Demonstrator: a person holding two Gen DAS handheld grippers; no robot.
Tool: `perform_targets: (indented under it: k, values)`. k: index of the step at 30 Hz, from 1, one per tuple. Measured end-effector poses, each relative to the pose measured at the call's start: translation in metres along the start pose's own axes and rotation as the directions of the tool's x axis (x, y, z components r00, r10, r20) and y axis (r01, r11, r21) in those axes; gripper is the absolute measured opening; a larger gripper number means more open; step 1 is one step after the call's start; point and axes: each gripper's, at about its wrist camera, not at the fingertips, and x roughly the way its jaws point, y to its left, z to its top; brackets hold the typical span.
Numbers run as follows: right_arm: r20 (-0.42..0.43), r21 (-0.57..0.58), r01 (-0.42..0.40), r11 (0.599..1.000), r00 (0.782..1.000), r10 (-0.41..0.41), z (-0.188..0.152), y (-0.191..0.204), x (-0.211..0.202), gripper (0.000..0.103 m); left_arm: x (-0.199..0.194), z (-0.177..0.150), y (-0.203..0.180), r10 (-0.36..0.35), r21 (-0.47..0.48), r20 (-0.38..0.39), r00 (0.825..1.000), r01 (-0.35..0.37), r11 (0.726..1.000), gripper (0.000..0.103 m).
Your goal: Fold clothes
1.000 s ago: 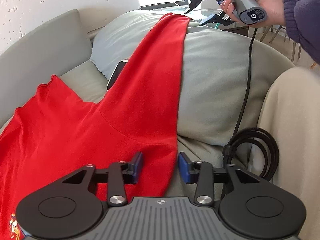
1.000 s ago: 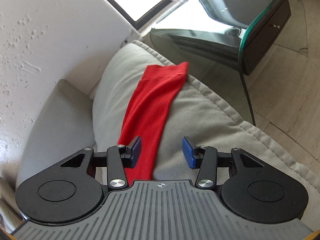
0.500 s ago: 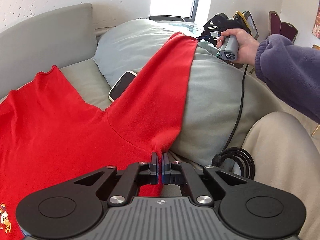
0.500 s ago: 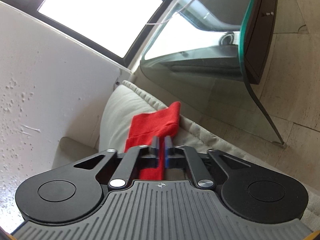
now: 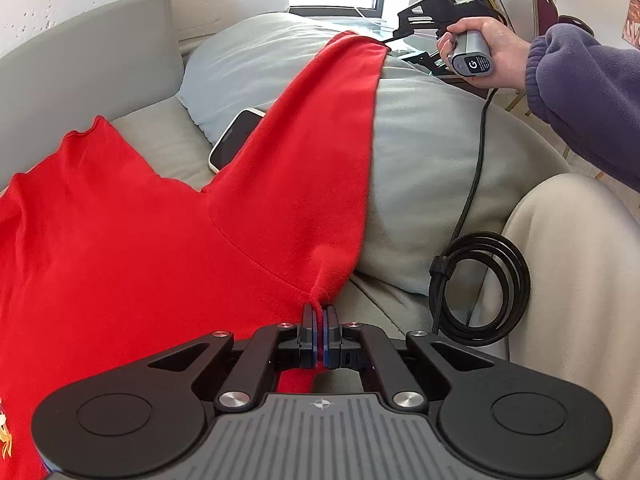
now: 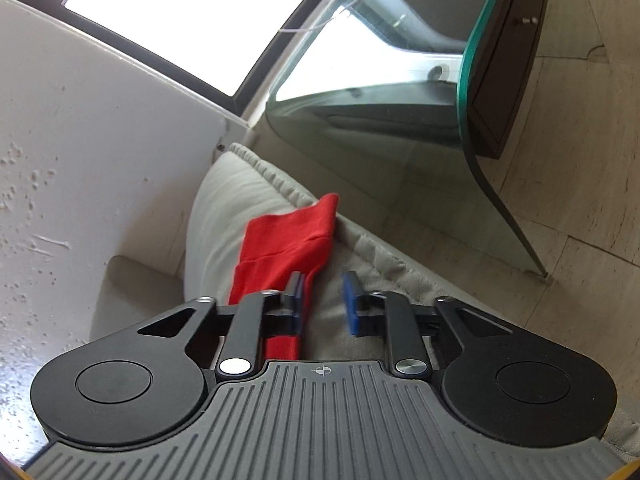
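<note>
A: Where is the shirt (image 5: 168, 240)?

B: Spread over the sofa (image 5: 80, 68) seat. One sleeve (image 5: 320, 128) runs up over the big cushion (image 5: 432, 168) to its far top edge, where the cuff lies.

A: And the left gripper (image 5: 320, 330)?

B: Its jaws are pressed together, pinching a bit of red cloth at the armpit, near the front edge of the seat. The fabric puckers into a small peak right at the tips.

A: The right gripper (image 6: 323, 300)?

B: A hand (image 5: 492, 56) in a purple sleeve (image 5: 580, 96) holds it at the cuff end. Its jaws are opening. The left pad lies against the sleeve's edge, the right pad stands apart over bare cushion, so nothing is pinched.

A: Anything else on the sofa?

B: A phone (image 5: 234, 142) lies against the foot of the cushion, partly under the sleeve. A coiled cable (image 5: 480, 284) hangs by the cushion's near right side, next to a beige armrest (image 5: 568, 280).

A: Beyond the sofa?

B: A glass table (image 6: 468, 72) on a tiled floor (image 6: 580, 200).
</note>
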Motion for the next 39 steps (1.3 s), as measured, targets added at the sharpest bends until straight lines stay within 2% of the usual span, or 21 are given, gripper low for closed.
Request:
perform_targets:
  k: [6,9,10,11,18,21,23,24,25,26,27,29,30,32,34,37,39]
  values:
    - [0.008,0.001,-0.124,0.992,0.992,0.124,-0.006,-0.001,0.005,0.036,-0.002,0.0,0.011,-0.031,-0.063,-0.005,0.999,0.031,0.998,0.001]
    - [-0.006,-0.084,-0.072,0.994,0.997,0.071,-0.011,0.006,0.014,0.032,-0.002,0.0,0.012,-0.038,-0.066,-0.006,0.999,0.038,0.997,0.001]
    - [0.003,-0.101,-0.055,0.993,0.998,0.055,-0.013,0.007,0.014,0.022,-0.002,0.0,0.013,-0.04,-0.068,-0.005,0.999,0.04,0.997,0.001]
    - [0.021,-0.118,-0.043,0.992,0.999,0.046,-0.013,0.009,0.012,0.0,-0.003,0.001,0.013,-0.041,-0.071,-0.004,0.999,0.041,0.997,0.001]
    - [0.145,-0.199,0.018,0.98,0.989,0.011,-0.007,0.027,-0.01,0.0,-0.019,0.008,0.021,-0.087,-0.077,0.035,0.996,0.089,0.993,0.0]
    - [0.121,-0.218,0.128,0.968,0.987,-0.104,-0.005,0.029,-0.003,0.0,-0.013,0.004,0.021,-0.082,-0.054,0.015,0.997,0.083,0.995,0.0]
    - [0.1,-0.23,0.209,0.951,0.977,-0.19,-0.005,0.028,0.003,0.0,-0.005,-0.001,0.013,-0.052,-0.002,-0.007,0.999,0.052,0.999,0.001]
    - [0.094,-0.231,0.245,0.941,0.969,-0.229,-0.006,0.027,0.005,0.001,-0.003,-0.003,0.009,-0.039,0.023,-0.014,0.999,0.039,0.999,0.004]
    - [0.092,-0.225,0.274,0.935,0.961,-0.259,-0.006,0.028,0.003,0.008,-0.005,-0.005,0.004,-0.036,0.045,-0.005,0.999,0.037,0.998,0.006]
    - [0.09,-0.216,0.3,0.929,0.954,-0.287,-0.006,0.03,0.0,0.011,-0.007,-0.006,-0.001,-0.034,0.066,0.003,0.999,0.034,0.997,0.013]
    - [0.093,-0.218,0.309,0.926,0.951,-0.295,-0.007,0.033,-0.006,0.014,-0.01,-0.008,-0.006,-0.039,0.085,0.012,0.999,0.038,0.996,0.026]
    - [0.11,-0.245,0.315,0.917,0.949,-0.297,-0.012,0.043,-0.022,0.036,-0.023,-0.01,-0.013,-0.105,0.109,0.036,0.994,0.101,0.989,0.037]
    - [0.134,-0.277,0.318,0.907,0.947,-0.291,-0.017,0.053,-0.033,0.039,-0.029,-0.012,-0.016,-0.138,0.121,0.047,0.989,0.132,0.984,0.037]
    - [0.17,-0.345,0.308,0.887,0.95,-0.263,-0.031,0.074,-0.054,0.041,-0.041,-0.013,-0.019,-0.196,0.133,0.066,0.978,0.186,0.974,0.04]
    - [0.179,-0.408,0.271,0.872,0.96,-0.215,-0.048,0.098,-0.077,0.041,-0.052,-0.013,-0.016,-0.207,0.12,0.092,0.974,0.196,0.973,0.043]
    - [0.158,-0.496,0.181,0.849,0.98,-0.117,-0.079,0.136,-0.106,0.041,-0.07,-0.006,0.005,-0.165,0.042,0.143,0.976,0.161,0.986,0.049]
    - [0.122,-0.562,0.108,0.82,0.991,-0.048,-0.102,0.167,-0.121,0.041,-0.084,-0.001,0.03,-0.105,-0.067,0.181,0.978,0.119,0.991,0.06]
